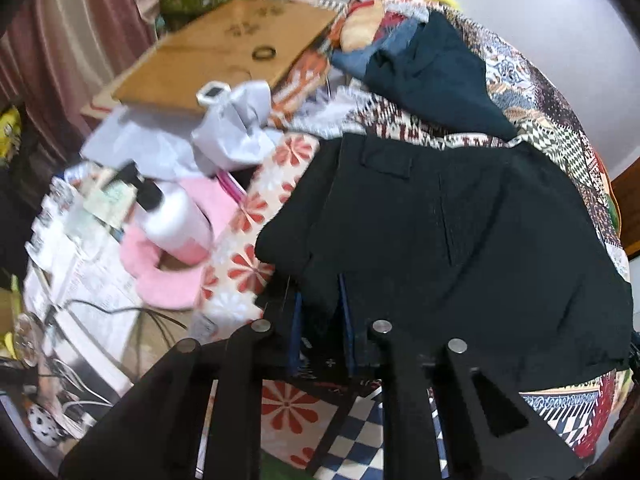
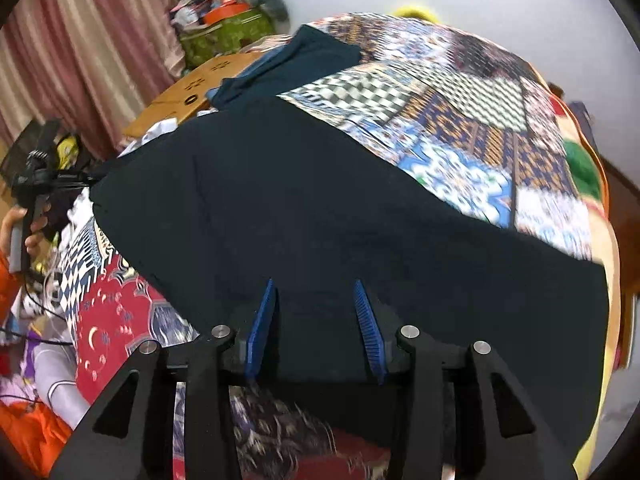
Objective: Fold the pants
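Black pants (image 1: 460,240) lie spread on a patchwork quilt (image 1: 540,120), with a back pocket flap (image 1: 386,162) facing up. My left gripper (image 1: 320,292) is at their near left edge, its blue pads closed on a bunched fold of the black cloth. In the right wrist view the same pants (image 2: 320,200) stretch across the bed. My right gripper (image 2: 314,282) hovers over their near edge with its blue pads (image 2: 262,320) well apart and only flat cloth below them.
A second dark garment (image 1: 440,76) and a blue one lie at the far end of the quilt. On the left are a wooden lap table (image 1: 224,48), a white pump bottle (image 1: 176,216), pink cloth (image 1: 168,280), papers and cables. A hand (image 2: 36,236) holds the other gripper.
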A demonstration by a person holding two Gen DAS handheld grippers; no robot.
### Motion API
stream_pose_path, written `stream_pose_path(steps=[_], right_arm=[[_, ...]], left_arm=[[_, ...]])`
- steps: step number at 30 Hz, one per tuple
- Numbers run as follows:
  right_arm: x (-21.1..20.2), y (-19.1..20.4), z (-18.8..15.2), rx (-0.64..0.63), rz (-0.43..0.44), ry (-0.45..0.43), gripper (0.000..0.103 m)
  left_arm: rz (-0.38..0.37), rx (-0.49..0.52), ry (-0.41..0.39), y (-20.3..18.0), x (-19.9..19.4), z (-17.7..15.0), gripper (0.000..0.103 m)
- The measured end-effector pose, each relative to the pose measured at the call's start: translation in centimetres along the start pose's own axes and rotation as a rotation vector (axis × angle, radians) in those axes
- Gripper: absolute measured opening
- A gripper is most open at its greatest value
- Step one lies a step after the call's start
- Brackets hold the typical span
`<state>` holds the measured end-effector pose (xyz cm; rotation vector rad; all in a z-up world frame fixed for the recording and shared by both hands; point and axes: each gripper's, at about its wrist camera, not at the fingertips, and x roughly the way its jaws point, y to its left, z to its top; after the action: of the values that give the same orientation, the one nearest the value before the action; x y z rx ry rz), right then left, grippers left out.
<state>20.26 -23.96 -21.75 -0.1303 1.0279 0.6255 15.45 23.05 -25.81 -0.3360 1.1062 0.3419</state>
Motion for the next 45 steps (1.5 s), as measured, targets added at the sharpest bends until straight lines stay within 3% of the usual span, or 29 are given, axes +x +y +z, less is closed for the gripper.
stream_pose_path(steps=[3, 9, 15, 18, 23, 29, 36, 39, 45], right_arm=[[-2.0, -0.8, -1.7, 0.045, -0.058, -0.025, 0.038], [-6.8, -5.1, -5.8, 0.257, -0.184, -0.084, 0.038], [-10.2, -9.5, -8.3, 0.435, -0.289, -0.116, 0.038], [-10.5, -11.3, -8.3, 0.478, -0.306, -0.124, 0.038], [-8.7, -12.7, -8.1, 0.506, -0.329, -0.094, 0.038], [-7.6, -12.8, -8.5, 0.509, -0.345, -0.09, 0.038], [-8.3, -11.7, -7.9, 0.423, -0.414, -0.103, 0.009], [-8.2, -11.5, -7.6, 0.419, -0.368, -0.115, 0.006], [-10.5, -10.4, -5.5, 0.309, -0.45, -0.141, 0.005]], left_arm=[[-0.001, 0.001, -0.007, 0.6, -0.6, 0.0, 0.018], [0.002, 0.038, 0.081, 0.1, 2.7, -2.0, 0.019], [0.069, 0.115, 0.036, -1.3, 2.9, -2.8, 0.023], [0.097, 0.124, 0.03, -1.2, 2.6, -2.7, 0.032], [0.045, 0.063, 0.047, -0.2, 2.7, -2.5, 0.035], [0.054, 0.067, 0.043, -0.7, 2.9, -2.6, 0.035], [0.105, 0.105, -0.001, -1.4, 2.7, -2.7, 0.025], [0.1, 0.1, -0.018, -1.4, 2.4, -2.5, 0.019], [0.073, 0.102, -0.099, -1.1, -0.5, -1.3, 0.017]])
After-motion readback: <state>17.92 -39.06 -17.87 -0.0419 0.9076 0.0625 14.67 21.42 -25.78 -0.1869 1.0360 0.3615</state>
